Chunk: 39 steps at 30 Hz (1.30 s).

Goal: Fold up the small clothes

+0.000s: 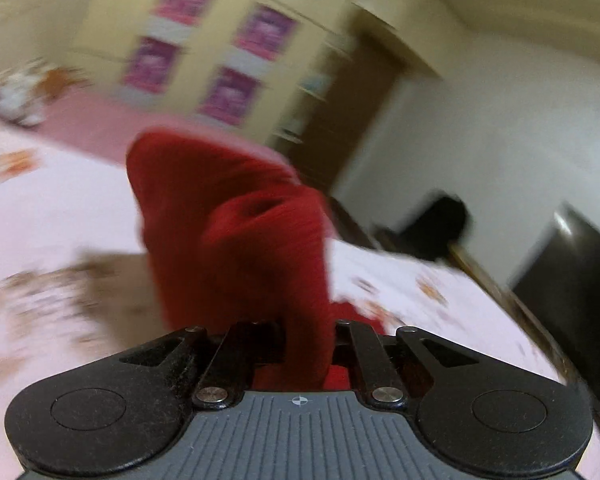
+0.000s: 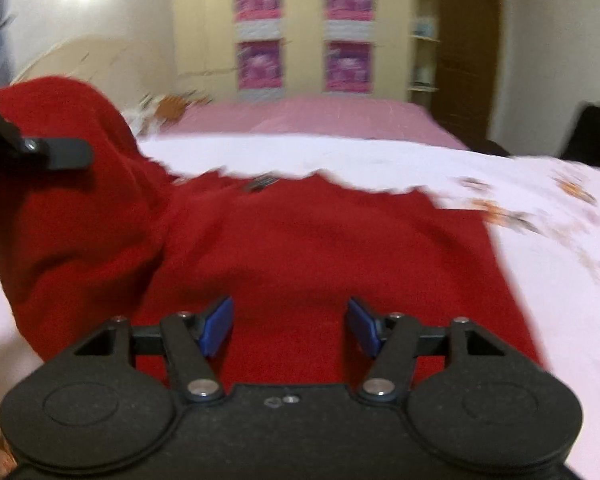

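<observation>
Left gripper clamps red garment — right gripper gapes above.

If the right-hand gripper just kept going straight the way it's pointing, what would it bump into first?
Most likely the red garment spread on the bed: the open right gripper points down at it, nothing between. How near is hard to judge.

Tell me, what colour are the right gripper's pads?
Blue pads, clearest in the right wrist view.
</observation>
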Each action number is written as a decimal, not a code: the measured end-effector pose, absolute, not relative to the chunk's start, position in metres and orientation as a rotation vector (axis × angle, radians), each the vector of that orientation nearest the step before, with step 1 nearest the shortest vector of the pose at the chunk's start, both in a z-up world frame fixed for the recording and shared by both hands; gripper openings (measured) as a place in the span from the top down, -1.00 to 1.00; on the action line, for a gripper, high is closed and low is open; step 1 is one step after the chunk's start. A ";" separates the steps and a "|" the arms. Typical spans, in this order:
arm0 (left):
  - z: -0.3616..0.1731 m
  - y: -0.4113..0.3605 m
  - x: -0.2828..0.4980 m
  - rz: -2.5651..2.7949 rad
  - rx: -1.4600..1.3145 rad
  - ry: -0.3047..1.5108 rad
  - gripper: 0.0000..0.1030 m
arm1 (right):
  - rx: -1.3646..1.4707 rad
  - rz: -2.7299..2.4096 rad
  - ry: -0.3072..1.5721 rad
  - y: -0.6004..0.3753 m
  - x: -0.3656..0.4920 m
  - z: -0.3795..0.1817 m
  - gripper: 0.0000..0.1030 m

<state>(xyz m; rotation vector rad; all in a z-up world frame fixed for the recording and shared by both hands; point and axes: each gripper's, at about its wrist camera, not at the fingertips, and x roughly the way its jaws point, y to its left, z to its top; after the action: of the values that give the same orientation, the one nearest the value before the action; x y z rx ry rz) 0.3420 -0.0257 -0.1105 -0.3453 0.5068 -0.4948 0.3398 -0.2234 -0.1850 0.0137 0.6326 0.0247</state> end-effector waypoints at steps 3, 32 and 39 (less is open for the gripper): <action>-0.112 -0.083 0.352 -0.615 -0.233 0.556 0.82 | 0.089 -0.070 0.623 -0.271 0.324 -0.173 -0.19; -0.133 -0.042 0.375 -0.370 -0.080 0.675 -0.90 | 0.590 0.116 0.805 -0.344 0.346 -0.185 -0.21; -0.157 -0.050 0.387 -0.374 -0.118 0.725 -0.90 | 0.586 0.177 0.781 -0.339 0.357 -0.192 0.31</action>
<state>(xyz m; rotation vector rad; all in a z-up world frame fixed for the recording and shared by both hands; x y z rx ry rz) 0.3873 -0.0505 -0.1569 -0.1178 0.7252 -0.3735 0.3566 -0.3389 -0.1921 0.5861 0.7815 0.1767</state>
